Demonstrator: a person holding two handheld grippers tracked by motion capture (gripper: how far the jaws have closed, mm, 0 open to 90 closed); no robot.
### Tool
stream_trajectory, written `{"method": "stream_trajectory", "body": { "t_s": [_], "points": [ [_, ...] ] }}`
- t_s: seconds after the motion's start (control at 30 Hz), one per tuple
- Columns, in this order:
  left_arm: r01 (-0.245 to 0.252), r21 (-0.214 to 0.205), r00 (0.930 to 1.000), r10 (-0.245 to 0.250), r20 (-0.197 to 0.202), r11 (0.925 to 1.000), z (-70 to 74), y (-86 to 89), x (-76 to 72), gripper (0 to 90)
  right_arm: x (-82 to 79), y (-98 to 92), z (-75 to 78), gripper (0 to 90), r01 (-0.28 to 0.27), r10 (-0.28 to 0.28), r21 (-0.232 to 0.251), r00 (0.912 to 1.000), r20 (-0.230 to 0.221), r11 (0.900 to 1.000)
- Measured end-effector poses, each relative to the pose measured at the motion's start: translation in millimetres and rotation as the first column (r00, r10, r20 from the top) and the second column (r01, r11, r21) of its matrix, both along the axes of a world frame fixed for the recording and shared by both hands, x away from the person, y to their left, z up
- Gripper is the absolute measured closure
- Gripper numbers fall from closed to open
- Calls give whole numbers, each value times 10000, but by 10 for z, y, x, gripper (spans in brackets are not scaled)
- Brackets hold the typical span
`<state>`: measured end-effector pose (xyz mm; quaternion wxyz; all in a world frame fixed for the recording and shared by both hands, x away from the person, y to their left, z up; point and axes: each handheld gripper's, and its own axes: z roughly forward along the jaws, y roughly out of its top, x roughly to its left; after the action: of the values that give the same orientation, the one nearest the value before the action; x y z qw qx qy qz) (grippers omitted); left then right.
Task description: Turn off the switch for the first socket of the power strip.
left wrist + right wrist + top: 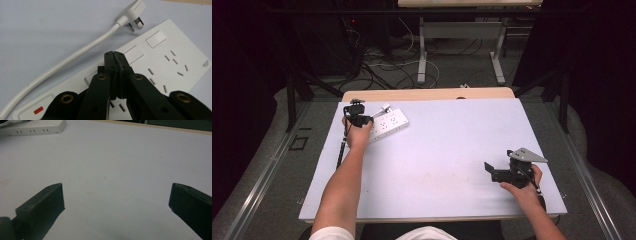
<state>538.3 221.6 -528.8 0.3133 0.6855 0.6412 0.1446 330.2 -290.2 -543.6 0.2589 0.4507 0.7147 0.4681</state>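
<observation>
White plastic forms the power strip (388, 123), which lies at the far left of the bench (452, 150), just beyond the person's left hand (358, 134). Its cable (62, 63) curves away along the strip's side and ends in a loose plug (132, 11) resting on the bench beside the strip's far end, pins exposed.

Step in hand, as judged: pressing one of the flat rocker switches (156, 39) on the strip face. To do this well, keep the tips together so they act as one firm point, come down square to the face, and press on the raised end of the switch, not its middle. The strip is light and unanchored, so a slanted push may slide it.

Left claw (115, 53): jaws pressed together, nothing between them. The tips sit over the strip face, near a switch panel; whether they touch the surface cannot be told.

Right claw (116, 197): jaws spread wide, holding nothing, low over bare bench at the near right, well apart from the strip. It could come across to steady the strip if it shifts.
</observation>
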Motion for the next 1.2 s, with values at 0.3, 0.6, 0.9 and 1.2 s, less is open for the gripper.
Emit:
{"method": "stream_trajectory", "body": {
  "t_s": [0.3, 0.6, 0.9, 1.2],
  "points": [
    [104, 239, 9994, -112, 323, 9997, 38, -46, -33, 900, -16, 6, 10, 0, 52, -52, 105, 10000, -1, 9999],
    [191, 348, 9989, -206, 432, 9992, 93, -65, -70, 900, -25, 10, 24, 0, -7, 7, -61, 10000, -6, 10000],
    [90, 453, 9987, -113, 503, 9989, 125, -23, -82, 900, -26, 3, 28, 0, 10, -10, -42, 10000, 45, 10000],
    [69, 478, 9989, -91, 467, 9988, 140, -8, -86, 900, -28, 2, 29, 0, 41, -41, -28, 10000, 33, 10000]
  ]
}}
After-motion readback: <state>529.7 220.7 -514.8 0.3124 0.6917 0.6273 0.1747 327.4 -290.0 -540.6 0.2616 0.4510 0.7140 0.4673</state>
